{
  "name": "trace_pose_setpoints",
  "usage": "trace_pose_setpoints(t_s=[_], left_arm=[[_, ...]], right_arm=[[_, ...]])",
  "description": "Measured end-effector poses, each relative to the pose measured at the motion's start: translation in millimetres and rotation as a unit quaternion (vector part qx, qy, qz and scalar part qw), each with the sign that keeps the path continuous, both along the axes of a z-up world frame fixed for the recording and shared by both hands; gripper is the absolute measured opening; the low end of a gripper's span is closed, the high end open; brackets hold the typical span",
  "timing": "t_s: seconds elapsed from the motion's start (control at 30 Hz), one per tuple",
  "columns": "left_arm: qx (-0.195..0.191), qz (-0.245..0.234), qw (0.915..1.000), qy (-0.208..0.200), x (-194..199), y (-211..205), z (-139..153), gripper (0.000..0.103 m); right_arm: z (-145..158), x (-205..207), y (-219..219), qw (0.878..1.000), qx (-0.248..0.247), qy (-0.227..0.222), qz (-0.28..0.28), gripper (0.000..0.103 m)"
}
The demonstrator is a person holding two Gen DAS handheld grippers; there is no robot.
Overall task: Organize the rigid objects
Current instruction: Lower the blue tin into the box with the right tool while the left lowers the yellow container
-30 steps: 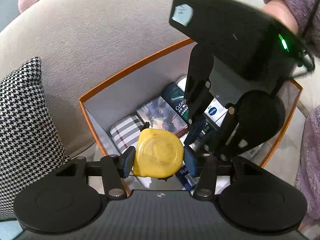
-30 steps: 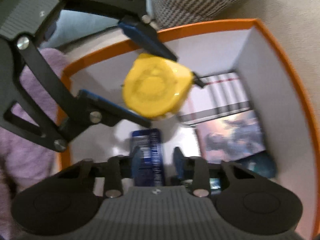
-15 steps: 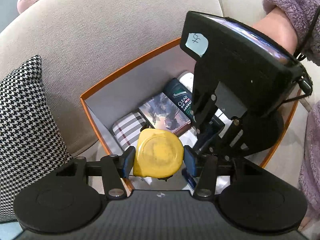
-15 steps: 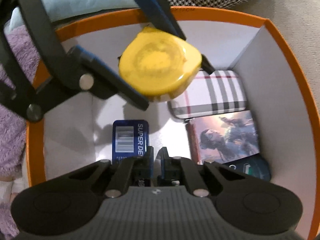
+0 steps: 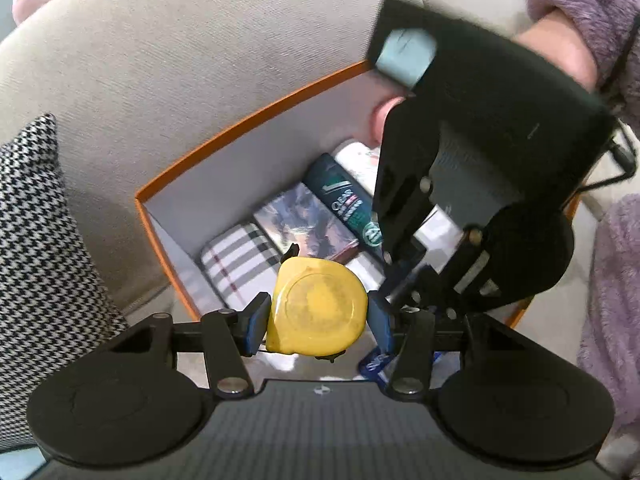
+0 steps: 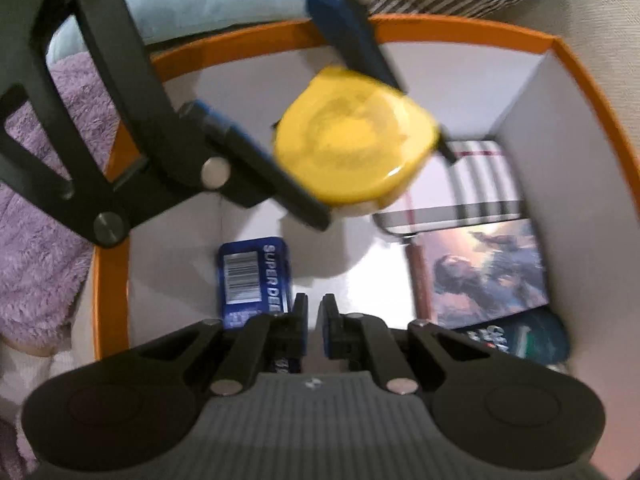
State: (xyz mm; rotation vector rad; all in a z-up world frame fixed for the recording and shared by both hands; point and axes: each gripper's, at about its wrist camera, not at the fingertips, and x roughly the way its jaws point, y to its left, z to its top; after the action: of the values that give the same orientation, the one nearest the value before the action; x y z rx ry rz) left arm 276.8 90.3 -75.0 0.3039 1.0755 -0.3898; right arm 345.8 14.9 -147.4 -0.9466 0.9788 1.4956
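My left gripper point(image 5: 318, 314) is shut on a yellow tape measure point(image 5: 318, 308), held above the near-left part of an orange-rimmed box point(image 5: 240, 128). The tape measure also shows in the right wrist view point(image 6: 352, 152), over the box point(image 6: 460, 26). My right gripper point(image 6: 314, 320) is shut and empty, low inside the box just right of a blue battery pack point(image 6: 252, 276) that lies on the box floor. The right gripper's body point(image 5: 480, 184) fills the right of the left wrist view.
In the box lie a plaid case point(image 5: 240, 256), a picture box point(image 5: 308, 220), a dark Clear bottle point(image 5: 344, 200) and a white bottle point(image 5: 360, 160). The box sits on a beige sofa point(image 5: 200, 60) beside a houndstooth cushion point(image 5: 36, 248). Purple fleece sleeves point(image 5: 612, 280) are at the right.
My right gripper let go of the blue battery pack on the box floor, closed empty and drew back a little. The left gripper keeps the tape measure over the box, shifted slightly.
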Motion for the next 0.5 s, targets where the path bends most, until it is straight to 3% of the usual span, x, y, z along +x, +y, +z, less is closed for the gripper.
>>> trace_pose_setpoints(t_s=[0.2,0.37,0.5], left_arm=[[-0.018,0.015,0.9994,0.027,16,-10,-5,0.059],[-0.015,0.044,0.9954,0.084,33,-23,-25,0.059],[-0.040,0.115,0.9840,0.130,42,-19,-43,0.059]], right_arm=[[34,9,-34,0.995,0.046,-0.017,-0.093,0.009],[46,16,-63,0.976,0.057,-0.046,-0.206,0.009],[58,14,-79,0.959,0.083,-0.066,-0.264,0.009]])
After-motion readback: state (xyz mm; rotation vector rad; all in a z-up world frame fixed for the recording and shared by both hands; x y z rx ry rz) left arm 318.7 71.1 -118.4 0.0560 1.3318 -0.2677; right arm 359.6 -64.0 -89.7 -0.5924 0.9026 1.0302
